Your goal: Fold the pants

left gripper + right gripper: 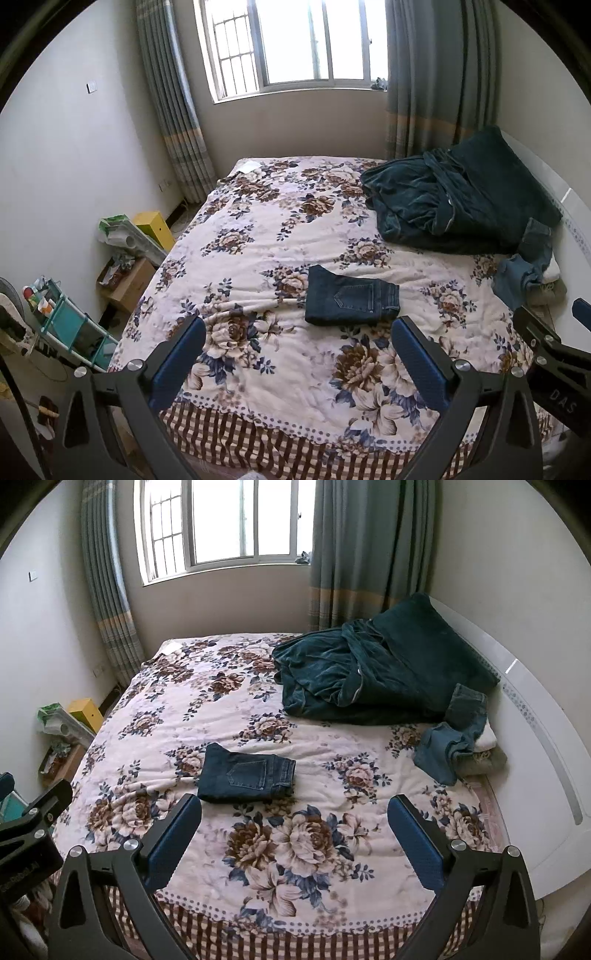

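Note:
A pair of dark blue jeans lies folded into a compact rectangle on the flowered bedspread, back pocket up. The same folded jeans show left of centre in the right wrist view. My left gripper hangs open over the near part of the bed, short of the jeans, nothing between its blue pads. My right gripper is open too, just in front of the jeans and to their right, empty. The right gripper's body shows at the right edge of the left wrist view.
A crumpled dark green blanket lies at the far right by the white headboard. A small pile of lighter jeans and folded clothes sits beside it. Boxes and a teal rack stand on the floor left of the bed.

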Motion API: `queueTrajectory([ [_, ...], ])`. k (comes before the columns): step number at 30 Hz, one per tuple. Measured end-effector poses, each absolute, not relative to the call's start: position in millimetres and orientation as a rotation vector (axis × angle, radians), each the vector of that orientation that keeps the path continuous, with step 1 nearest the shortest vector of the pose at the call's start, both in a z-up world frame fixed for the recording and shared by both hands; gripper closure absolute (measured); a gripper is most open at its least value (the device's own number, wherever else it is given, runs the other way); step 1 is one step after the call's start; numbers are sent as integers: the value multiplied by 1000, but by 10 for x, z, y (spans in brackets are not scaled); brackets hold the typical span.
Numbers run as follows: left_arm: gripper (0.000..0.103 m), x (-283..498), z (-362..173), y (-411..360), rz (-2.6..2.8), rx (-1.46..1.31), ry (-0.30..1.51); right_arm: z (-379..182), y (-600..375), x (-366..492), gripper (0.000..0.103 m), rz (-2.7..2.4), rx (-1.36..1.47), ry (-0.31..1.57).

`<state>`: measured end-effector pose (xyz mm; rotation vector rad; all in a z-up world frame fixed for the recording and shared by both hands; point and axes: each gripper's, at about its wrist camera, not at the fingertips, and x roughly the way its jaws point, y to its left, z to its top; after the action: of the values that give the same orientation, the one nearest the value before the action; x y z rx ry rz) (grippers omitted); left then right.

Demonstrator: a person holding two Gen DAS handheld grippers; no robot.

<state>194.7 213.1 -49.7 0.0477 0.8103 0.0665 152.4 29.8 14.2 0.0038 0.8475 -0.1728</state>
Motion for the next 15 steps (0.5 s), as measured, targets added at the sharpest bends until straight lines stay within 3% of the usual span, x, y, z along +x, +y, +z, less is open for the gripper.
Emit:
queueTrajectory([
  [15, 0, 1923, -466, 2148, 72, 46, 802, 156, 302, 1503, 0, -161, 10, 838],
])
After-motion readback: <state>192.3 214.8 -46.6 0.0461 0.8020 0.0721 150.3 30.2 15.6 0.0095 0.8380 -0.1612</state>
